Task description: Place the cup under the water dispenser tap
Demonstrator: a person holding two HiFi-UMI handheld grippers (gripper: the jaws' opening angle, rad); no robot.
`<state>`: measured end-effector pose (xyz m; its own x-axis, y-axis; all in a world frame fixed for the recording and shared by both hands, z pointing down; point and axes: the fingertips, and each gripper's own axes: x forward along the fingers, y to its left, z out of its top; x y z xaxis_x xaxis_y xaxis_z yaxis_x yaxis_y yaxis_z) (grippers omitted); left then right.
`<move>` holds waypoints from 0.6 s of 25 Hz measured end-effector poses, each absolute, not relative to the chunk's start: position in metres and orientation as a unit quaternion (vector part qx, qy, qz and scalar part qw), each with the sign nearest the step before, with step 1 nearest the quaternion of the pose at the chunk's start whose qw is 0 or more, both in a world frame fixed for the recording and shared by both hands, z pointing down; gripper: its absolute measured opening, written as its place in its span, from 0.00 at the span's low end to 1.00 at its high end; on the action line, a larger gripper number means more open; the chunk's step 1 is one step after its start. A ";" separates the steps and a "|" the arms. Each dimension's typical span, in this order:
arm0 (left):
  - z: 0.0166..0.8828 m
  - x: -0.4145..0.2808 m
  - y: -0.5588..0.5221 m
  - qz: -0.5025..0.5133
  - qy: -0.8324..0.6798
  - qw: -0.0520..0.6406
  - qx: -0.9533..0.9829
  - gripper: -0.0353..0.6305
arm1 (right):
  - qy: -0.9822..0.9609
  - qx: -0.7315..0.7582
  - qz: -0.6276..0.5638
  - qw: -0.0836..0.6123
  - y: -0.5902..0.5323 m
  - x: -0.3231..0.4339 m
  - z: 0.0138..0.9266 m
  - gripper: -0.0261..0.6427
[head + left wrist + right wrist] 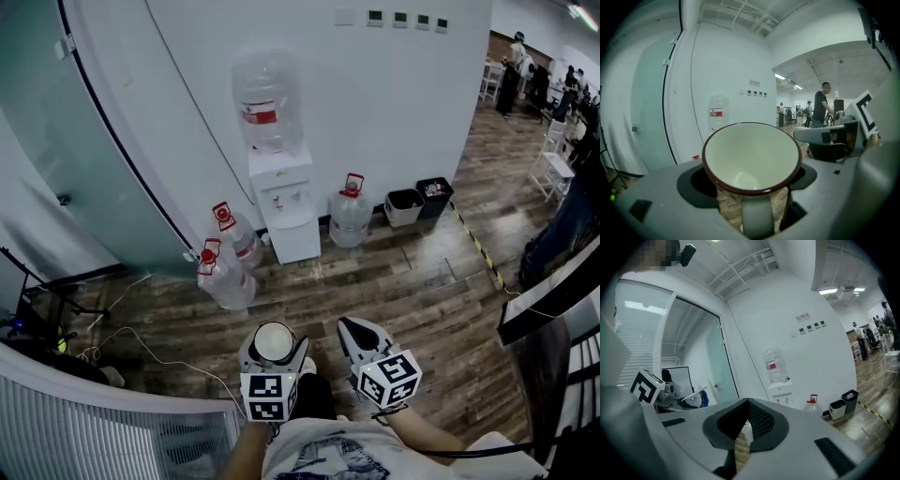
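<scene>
Head view: left gripper clamps cup btwn its jaws, water dispenser well ahead of them. Left gripper view: cup upright, filling the gap. Right gripper view: right gripper jaws closed, nothing btwn

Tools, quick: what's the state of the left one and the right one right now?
Left tool: closed on the cup, which is empty.
Right tool: closed, holding nothing.
</scene>
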<state>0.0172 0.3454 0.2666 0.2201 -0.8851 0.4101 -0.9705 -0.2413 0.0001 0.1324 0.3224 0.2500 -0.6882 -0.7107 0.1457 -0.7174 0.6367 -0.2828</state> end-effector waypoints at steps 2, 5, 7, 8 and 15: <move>0.271 0.011 0.327 0.166 -0.600 0.129 0.771 0.72 | -0.904 0.395 0.163 0.013 0.305 0.125 0.255 0.07; 0.274 -0.002 0.293 0.167 -0.598 0.133 0.773 0.72 | -0.904 0.393 0.167 0.018 0.272 0.109 0.259 0.07; 0.277 -0.013 0.267 0.169 -0.596 0.135 0.773 0.71 | -0.904 0.392 0.170 0.020 0.247 0.096 0.262 0.07; 0.278 -0.019 0.254 0.169 -0.595 0.137 0.774 0.71 | -0.904 0.392 0.171 0.021 0.234 0.089 0.263 0.07; 0.276 -0.067 0.159 0.172 -0.588 0.138 0.778 0.72 | -0.901 0.396 0.174 0.025 0.142 0.040 0.261 0.07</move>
<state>-0.0668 0.1591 0.2764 0.2498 -0.8675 0.4302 -0.9624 -0.2714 0.0115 0.0399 0.1420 0.2610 -0.6851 -0.7049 0.1836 -0.7226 0.6260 -0.2932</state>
